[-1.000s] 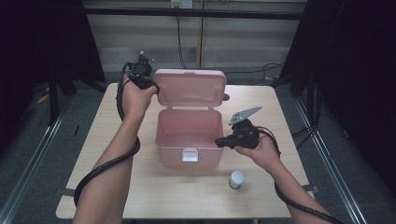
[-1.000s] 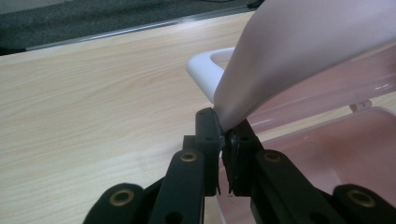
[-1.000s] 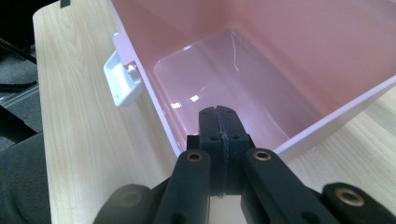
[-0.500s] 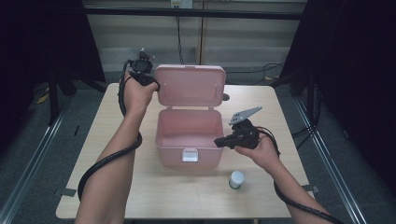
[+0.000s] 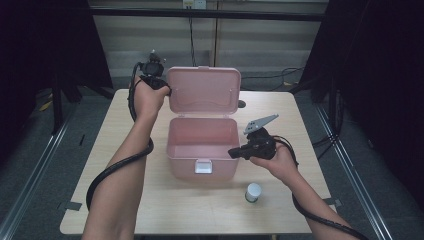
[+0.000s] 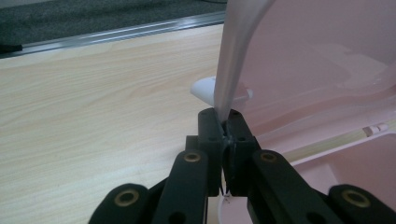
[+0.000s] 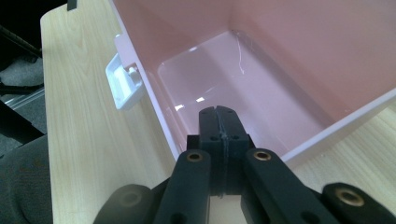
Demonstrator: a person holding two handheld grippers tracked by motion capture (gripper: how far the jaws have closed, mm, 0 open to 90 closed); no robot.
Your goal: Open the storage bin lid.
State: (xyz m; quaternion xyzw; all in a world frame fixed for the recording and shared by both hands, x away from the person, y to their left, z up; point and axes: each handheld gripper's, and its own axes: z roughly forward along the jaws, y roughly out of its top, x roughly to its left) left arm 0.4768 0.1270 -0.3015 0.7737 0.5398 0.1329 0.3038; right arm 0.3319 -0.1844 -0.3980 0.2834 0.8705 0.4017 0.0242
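Surface [image 5: 125, 200]: a pale wooden top that carried the box and the bottle.
Box [image 5: 200, 145]: pink plastic, stood open at the middle of the surface, its inside bare, a white latch [image 5: 203, 166] on the near wall.
Lid [image 5: 204, 92]: stood upright at the back of the box, hinged to its far edge.
Left hand-held gripper [image 6: 225, 128]: pinched the lid's left edge, jaws pressed on the thin plastic.
Right hand-held gripper [image 7: 219, 122]: jaws pressed together with nothing between them, tips at the box's right rim, pointing into it.
Bottle [image 5: 253, 192]: small, white cap, stood near the box's front right corner, apart from it.
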